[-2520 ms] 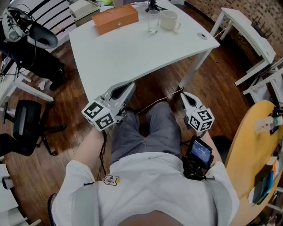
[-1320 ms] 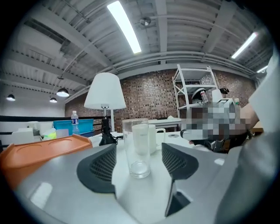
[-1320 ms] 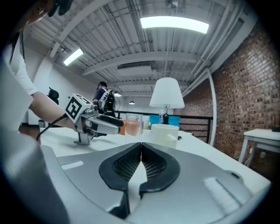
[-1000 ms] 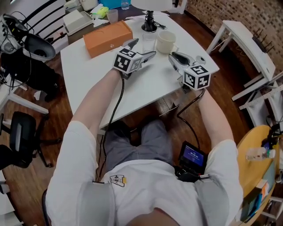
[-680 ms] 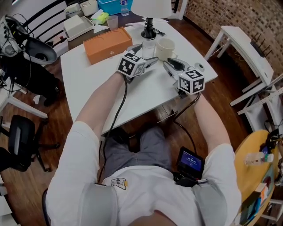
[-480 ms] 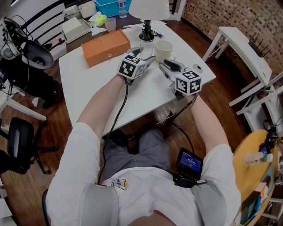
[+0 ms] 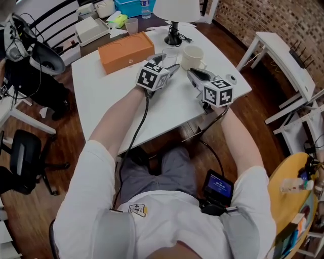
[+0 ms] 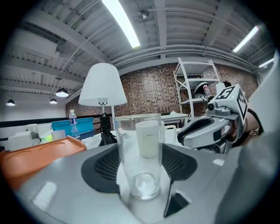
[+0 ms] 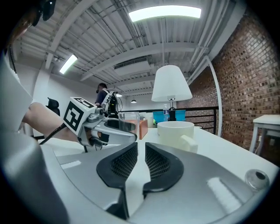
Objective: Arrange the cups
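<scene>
A clear empty glass (image 7: 170, 52) stands upright on the white table (image 7: 109, 96), with a white mug (image 7: 192, 55) just right of it. My left gripper (image 7: 167, 60) reaches around the glass (image 8: 139, 175), its jaws closing and both pads (image 8: 105, 168) against the glass walls. The mug (image 8: 148, 139) shows through the glass. My right gripper (image 7: 192, 74) hovers just short of the mug (image 9: 176, 131). Its jaws are closing to a narrow slit with nothing between them (image 9: 141, 158). The left gripper (image 9: 111, 127) is at the left of the right gripper view.
An orange box (image 7: 126, 51) lies at the table's far left, and a white lamp (image 7: 175, 11) stands behind the cups. A small round disc (image 7: 232, 79) sits near the table's right corner. Beyond the far edge are a plastic cup (image 7: 131, 25) and clutter.
Both grippers rose from the person's lap to the table. Over the last second the left jaws narrowed around the glass, and the right gripper edged toward the mug.
</scene>
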Tool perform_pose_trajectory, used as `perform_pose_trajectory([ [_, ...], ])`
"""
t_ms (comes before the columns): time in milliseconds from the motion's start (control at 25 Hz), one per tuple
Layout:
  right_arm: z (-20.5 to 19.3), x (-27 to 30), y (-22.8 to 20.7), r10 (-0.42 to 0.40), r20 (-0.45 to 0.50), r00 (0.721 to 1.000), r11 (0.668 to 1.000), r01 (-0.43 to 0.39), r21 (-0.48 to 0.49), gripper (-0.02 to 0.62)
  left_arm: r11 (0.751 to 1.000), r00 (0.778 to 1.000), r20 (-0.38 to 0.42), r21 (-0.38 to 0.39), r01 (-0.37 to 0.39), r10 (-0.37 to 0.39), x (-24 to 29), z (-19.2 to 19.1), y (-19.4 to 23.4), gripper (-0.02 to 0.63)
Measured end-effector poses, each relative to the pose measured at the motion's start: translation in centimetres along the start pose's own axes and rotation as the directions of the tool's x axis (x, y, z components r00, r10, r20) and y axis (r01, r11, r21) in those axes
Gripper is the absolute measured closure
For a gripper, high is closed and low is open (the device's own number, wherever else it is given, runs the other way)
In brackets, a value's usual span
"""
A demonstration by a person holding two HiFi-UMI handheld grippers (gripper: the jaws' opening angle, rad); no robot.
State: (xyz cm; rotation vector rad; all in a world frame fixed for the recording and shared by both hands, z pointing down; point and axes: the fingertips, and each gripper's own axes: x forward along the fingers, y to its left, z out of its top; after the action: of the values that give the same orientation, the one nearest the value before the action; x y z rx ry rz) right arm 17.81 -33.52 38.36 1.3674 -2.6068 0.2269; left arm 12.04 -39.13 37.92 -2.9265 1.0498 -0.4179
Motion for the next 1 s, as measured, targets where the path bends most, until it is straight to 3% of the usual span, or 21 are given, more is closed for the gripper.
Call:
perform_pose_trajectory([
  [160, -0.2, 1.1, 1.0, 0.005, -0.048, 0.999, 0.999, -0.006, -0.034, 0.595, 0.999, 0.999, 0.016, -0.011, -0.031, 0.031, -2.5, 0.4, 1.8, 0.322],
  [600, 0.1, 6.0, 5.6, 0.094, -0.090, 0.992, 0.995, -0.097, -0.026, 0.595, 0.975, 0.977, 0.018, -0.070, -0.212, 0.214, -11.3, 2.4, 13.3, 0.322],
  [760, 0.1, 7.2, 6.6, 0.111, -0.107, 0.988, 0.992, -0.117, -0.044, 0.595, 0.961, 0.964, 0.004, -0.069, -0.267, 0.267, -12.8, 3.3, 17.4, 0.322],
  [1000, -0.2, 7.8, 6.6, 0.135, -0.126, 0.983, 0.991, -0.135, 0.007, 0.595, 0.935, 0.939, -0.006, -0.085, -0.344, 0.345, -13.9, 4.1, 22.9, 0.322],
])
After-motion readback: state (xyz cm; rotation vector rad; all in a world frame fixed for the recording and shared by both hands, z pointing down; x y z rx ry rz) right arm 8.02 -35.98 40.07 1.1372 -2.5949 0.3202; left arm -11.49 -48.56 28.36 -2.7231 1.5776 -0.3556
